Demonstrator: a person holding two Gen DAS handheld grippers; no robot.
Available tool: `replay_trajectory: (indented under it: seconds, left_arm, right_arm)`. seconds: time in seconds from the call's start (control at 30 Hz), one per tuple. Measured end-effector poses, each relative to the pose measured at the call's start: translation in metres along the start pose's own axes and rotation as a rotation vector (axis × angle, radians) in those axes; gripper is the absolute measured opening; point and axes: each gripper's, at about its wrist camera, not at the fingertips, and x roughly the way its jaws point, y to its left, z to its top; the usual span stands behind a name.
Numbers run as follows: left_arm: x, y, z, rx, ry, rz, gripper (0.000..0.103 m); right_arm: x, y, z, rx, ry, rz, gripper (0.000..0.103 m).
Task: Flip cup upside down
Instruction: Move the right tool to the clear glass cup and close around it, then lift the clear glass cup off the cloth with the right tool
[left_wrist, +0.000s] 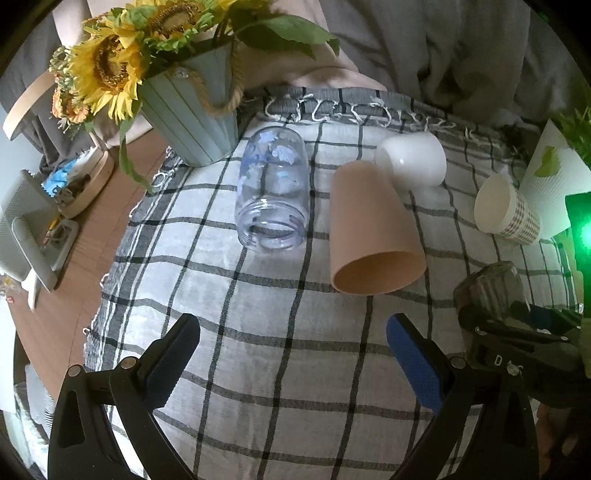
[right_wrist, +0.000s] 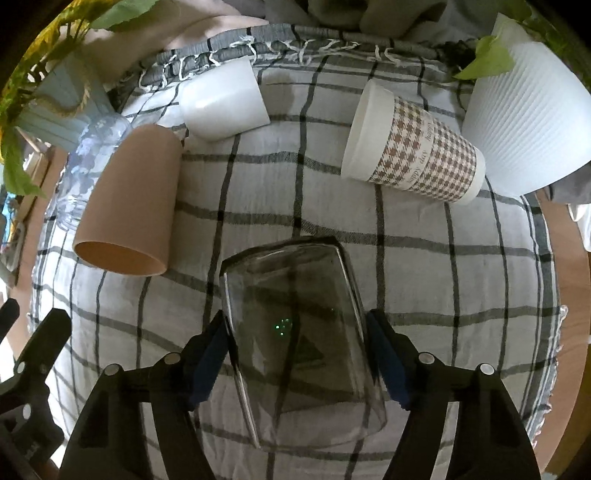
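My right gripper (right_wrist: 295, 339) is shut on a smoky clear glass cup (right_wrist: 295, 314), base pointing away from me and its wide mouth towards the camera, over the checked cloth (right_wrist: 424, 258). The same cup (left_wrist: 491, 291) and right gripper show at the right edge of the left wrist view. My left gripper (left_wrist: 291, 339) is open and empty above the cloth (left_wrist: 258, 332). Ahead of it lie a tan cup (left_wrist: 373, 229) on its side, a clear blue-patterned jar (left_wrist: 273, 192), a white cup (left_wrist: 413, 158) and a houndstooth paper cup (left_wrist: 506, 210).
A pale blue pot of sunflowers (left_wrist: 192, 110) stands at the back left, a white ribbed planter (right_wrist: 528, 107) at the back right. The tan cup (right_wrist: 129, 199), white cup (right_wrist: 225, 103) and houndstooth cup (right_wrist: 413, 144) lie on their sides. A wooden table edge (left_wrist: 74, 266) runs along the left.
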Motion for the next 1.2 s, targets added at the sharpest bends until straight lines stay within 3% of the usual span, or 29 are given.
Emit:
replay_trajectory:
  seconds: [0.3,0.57,0.67,0.7,0.9,1.2]
  left_arm:
    - [-0.009,0.012,-0.005,0.114,-0.034,-0.065,0.103]
    - [-0.010,0.045,-0.022,0.230,-0.021,-0.128,0.103]
    - [-0.008,0.060,-0.026,0.243,-0.015,-0.120,0.103]
    - [-0.006,0.063,-0.027,0.334,-0.023,-0.160,0.103]
    - [0.002,0.077,-0.033,0.361,-0.005,-0.163,0.103]
    - [0.003,0.078,-0.036,0.386,-0.007,-0.162,0.103]
  right_arm:
    - [-0.015,-0.001,-0.013,0.071,-0.034,0.009,0.071]
    - [-0.049,0.029,-0.048,0.178,-0.108,0.049,0.071]
    - [-0.048,0.048,-0.064,0.193,-0.106,0.043,0.071]
    - [-0.047,0.053,-0.068,0.198,-0.100,0.044,0.071]
    - [-0.030,0.065,-0.087,0.263,-0.062,0.041,0.071]
    - [-0.017,0.067,-0.084,0.308,-0.087,-0.009,0.071]
